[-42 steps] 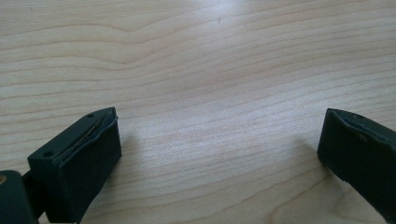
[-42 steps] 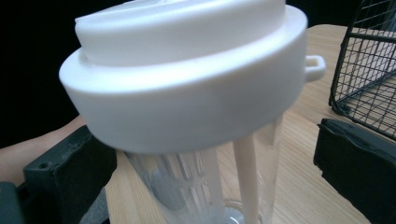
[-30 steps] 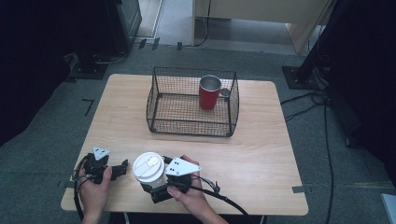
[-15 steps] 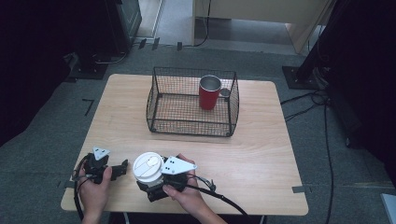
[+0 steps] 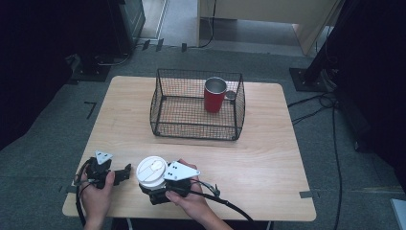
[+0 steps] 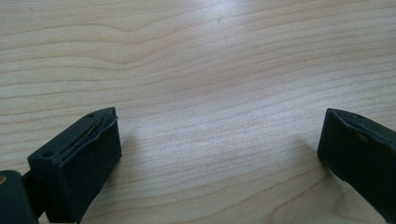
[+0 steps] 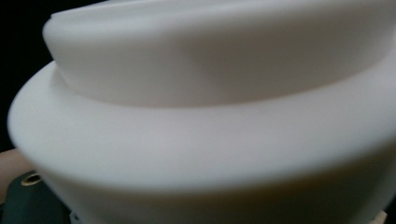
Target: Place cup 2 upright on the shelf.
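The right hand-held gripper [image 5: 154, 190] is at the near edge of the desk [image 5: 268, 172], and its jaws have just been closing around a white lidded cup [image 5: 152, 171]. In the right gripper view the cup's lid [image 7: 205, 116] sits hard against the camera, so the cup is deep between the jaws. The pads themselves are hidden below the lid, so whether they press on the wall yet cannot be told. Going by how the jaws have come in, the grip is likely made or nearly so.

The left hand-held gripper [image 5: 125, 171] rests just to the left of the cup. Its jaws are wide apart over bare wood with nothing between them, as the left gripper view shows.

The step in hand looks like taking hold of the cup, probably to carry it to the wire basket [image 5: 197, 129] well ahead of the right hand-held gripper, where a red mug [image 5: 214, 95] already stands at the far right side.

To do this well:
- Squeeze only until the cup stops slipping. A thin wall will buckle and may pop the lid.
- Hold below the lid's rim, on the body, so the lid is not levered off.
- Keep the cup upright when lifting, and lift straight up before moving forward.
- Clear the basket's near wall fully, then lower into the free space left of the mug.
- Keep the left hand-held gripper out of the path.
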`<action>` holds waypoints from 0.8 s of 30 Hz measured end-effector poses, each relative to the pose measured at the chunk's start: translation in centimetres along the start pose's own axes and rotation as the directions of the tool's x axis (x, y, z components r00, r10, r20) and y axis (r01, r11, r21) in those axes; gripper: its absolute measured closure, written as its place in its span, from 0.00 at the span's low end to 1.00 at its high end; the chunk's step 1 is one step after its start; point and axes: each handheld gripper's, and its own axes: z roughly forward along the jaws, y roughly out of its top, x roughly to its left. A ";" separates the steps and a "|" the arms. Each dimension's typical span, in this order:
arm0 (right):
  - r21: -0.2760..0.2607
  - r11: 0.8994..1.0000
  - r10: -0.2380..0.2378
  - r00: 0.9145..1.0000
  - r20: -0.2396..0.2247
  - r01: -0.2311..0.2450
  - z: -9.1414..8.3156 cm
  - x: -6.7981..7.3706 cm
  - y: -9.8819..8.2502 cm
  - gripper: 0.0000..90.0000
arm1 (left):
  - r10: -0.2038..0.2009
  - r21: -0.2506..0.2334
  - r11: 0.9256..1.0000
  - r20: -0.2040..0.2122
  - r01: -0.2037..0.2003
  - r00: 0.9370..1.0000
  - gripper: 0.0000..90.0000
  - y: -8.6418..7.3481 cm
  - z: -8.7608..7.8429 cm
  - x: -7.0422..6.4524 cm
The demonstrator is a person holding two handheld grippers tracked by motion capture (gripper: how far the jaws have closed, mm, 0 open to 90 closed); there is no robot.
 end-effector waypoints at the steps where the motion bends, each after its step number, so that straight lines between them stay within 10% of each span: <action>1: -0.002 1.000 0.000 1.000 0.001 0.000 0.0 0.0 0.0 0.14 | 0.000 0.000 1.000 0.000 0.000 1.000 0.00 0.0 0.0 0.0; 24: -0.056 0.998 -0.022 0.999 0.042 0.024 -1.2 -0.5 1.6 0.17 | 0.000 0.002 1.000 0.000 0.000 1.000 0.00 0.0 0.0 0.0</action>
